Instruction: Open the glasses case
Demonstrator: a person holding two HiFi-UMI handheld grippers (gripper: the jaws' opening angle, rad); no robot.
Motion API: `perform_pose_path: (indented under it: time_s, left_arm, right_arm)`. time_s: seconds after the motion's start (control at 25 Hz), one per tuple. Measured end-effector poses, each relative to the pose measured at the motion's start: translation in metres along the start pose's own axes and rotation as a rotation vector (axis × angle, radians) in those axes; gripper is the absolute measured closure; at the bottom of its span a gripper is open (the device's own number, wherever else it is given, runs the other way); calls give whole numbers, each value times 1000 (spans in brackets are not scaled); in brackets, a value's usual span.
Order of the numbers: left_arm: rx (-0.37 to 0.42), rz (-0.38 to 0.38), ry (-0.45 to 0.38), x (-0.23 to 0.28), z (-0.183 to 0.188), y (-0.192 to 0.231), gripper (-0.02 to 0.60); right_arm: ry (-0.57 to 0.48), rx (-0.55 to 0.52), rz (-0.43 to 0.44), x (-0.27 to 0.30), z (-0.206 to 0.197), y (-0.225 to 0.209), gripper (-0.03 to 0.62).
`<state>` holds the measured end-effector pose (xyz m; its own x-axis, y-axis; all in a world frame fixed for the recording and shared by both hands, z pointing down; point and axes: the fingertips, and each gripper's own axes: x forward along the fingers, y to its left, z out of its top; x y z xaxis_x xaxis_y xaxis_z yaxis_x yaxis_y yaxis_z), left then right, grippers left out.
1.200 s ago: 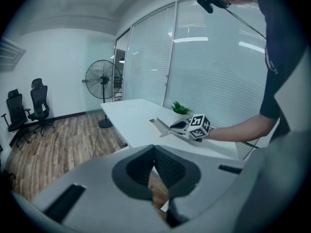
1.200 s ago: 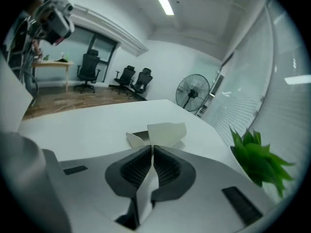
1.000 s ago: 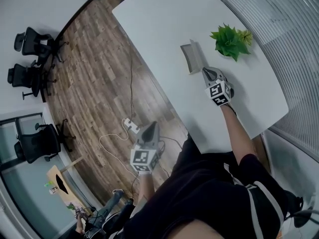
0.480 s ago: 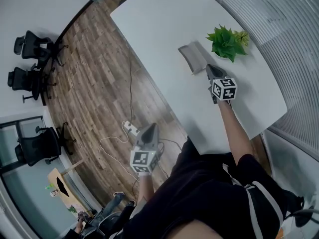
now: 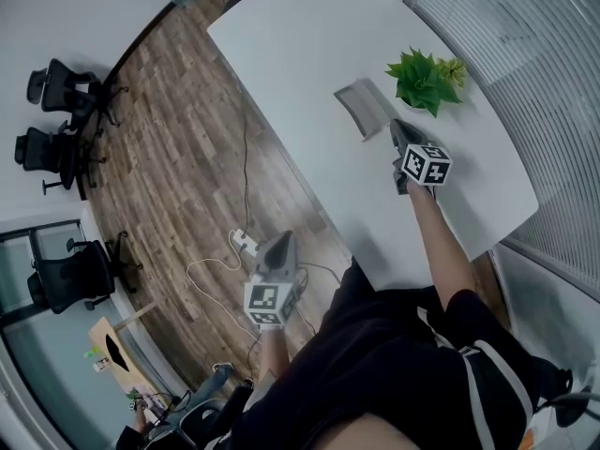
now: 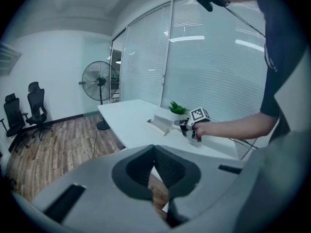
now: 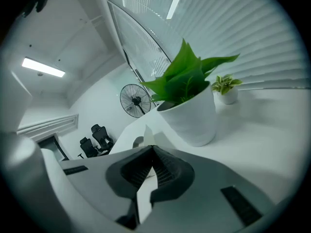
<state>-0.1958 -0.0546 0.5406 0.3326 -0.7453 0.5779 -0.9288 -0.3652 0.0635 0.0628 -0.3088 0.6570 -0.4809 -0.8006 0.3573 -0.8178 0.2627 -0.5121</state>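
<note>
Right gripper: jaws together, nothing between them. Tips are just beside the glasses case, which sits at its 11 o'clock on the white table, lid standing up. Potted plant is at the case's 2 o'clock. Left gripper: jaws together, empty, over the wood floor at the case's 7 o'clock.

Black short-sleeved shirt; grey left gripper and right gripper carry black-and-white marker cubes.

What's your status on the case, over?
Left hand-held gripper shut, empty, off the table. Right hand-held gripper shut, empty, close by the case. Lid up, looks open. Plant beside it, not blocking.
</note>
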Motion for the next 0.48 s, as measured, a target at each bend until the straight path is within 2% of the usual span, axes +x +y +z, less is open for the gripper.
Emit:
perform_pose_path:
  time_s: [0.08,0.2,0.48]
  left_arm:
    - [-3,7,-9,-1,3,1,581]
    - [3,26,-40,-1,10,5,581]
    - [30,113,-202,-6,57,21,581]
  right_arm:
    - [-15,-71,4,-5,9,8,579]
    - [-73,-239,35,-22,39,39,579]
    - [-302,-563,143,-118,116,153,579]
